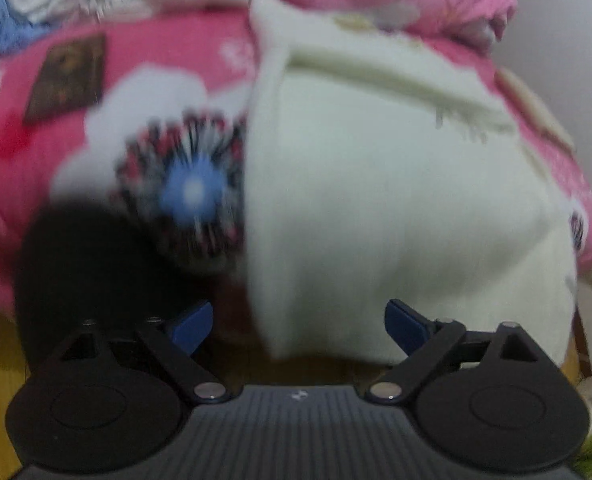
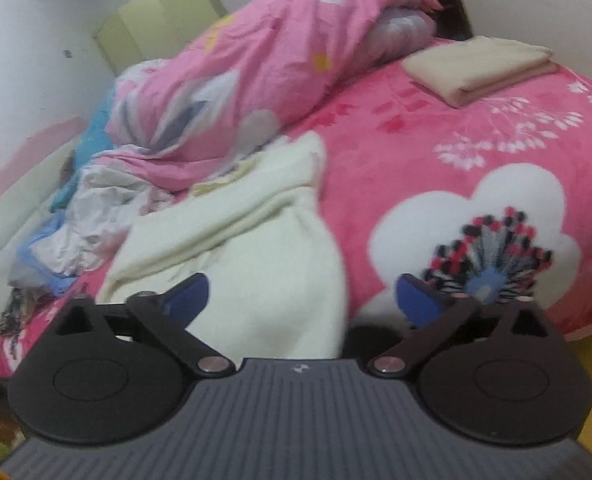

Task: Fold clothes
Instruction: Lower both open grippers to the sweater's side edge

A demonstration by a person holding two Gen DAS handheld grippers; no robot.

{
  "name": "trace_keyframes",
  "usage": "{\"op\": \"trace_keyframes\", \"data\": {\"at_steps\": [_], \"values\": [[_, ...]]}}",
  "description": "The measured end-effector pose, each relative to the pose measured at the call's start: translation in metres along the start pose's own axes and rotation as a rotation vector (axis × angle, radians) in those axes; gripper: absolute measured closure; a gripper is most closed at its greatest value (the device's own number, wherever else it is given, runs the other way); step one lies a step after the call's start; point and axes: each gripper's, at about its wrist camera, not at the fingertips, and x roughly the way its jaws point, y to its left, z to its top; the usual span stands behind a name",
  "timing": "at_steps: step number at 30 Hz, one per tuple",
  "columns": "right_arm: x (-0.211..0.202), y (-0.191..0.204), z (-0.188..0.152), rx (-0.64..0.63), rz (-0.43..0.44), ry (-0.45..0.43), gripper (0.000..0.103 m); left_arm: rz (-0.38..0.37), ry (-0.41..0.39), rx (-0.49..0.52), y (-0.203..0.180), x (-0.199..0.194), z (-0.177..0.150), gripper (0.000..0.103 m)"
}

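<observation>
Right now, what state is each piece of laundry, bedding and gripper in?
Cream garment: partly folded, lying on the blanket, not gripped.
Beige cloth: folded neatly.
Pink duvet: bunched up.
White clothes: crumpled pile.
Pink flowered blanket: spread flat.
Left gripper: open, empty.
Right gripper: open, empty.

Soft cloth ahead of matt plastic tooling

Left gripper (image 1: 297, 326) and right gripper (image 2: 303, 298): matt black plastic linkages, ribbed grey housing, shiny metal pivot pins, smooth blue finger pads (image 1: 190, 326). Directly ahead of the fingers lies a cream garment (image 1: 395, 208) of soft, finely ribbed knit cloth. Under it, a pink blanket (image 2: 435, 152) with plush, fleecy nap. Beyond, a pink quilt (image 2: 276, 52) of thin, smooth, creased cotton-like fabric, and a beige folded cloth (image 2: 479, 68), matt and flat-woven.
</observation>
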Motion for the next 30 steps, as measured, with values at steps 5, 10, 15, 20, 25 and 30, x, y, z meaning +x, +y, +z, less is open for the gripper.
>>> {"op": "trace_keyframes", "data": {"at_steps": [5,10,15,20,25,30], "values": [[0.013,0.026,-0.009,-0.019,0.026,0.014,0.001,-0.052,0.080,0.064,-0.008,0.023,-0.032,0.003],[0.026,0.055,-0.023,-0.093,0.089,0.060,0.001,0.015,0.045,0.104,-0.002,0.048,-0.039,0.003],[0.029,0.068,-0.027,-0.026,0.222,0.088,0.001,0.108,0.096,0.039,0.019,0.090,-0.032,0.021],[0.030,0.081,-0.029,0.008,0.270,0.112,0.001,0.101,0.103,0.029,0.037,0.116,-0.032,0.047],[0.033,0.093,-0.037,-0.007,0.276,0.137,0.001,0.058,0.073,0.055,0.044,0.115,-0.033,0.064],[0.042,0.100,-0.050,-0.013,0.294,0.181,0.001,0.019,0.057,0.070,0.049,0.109,-0.035,0.091]]}}
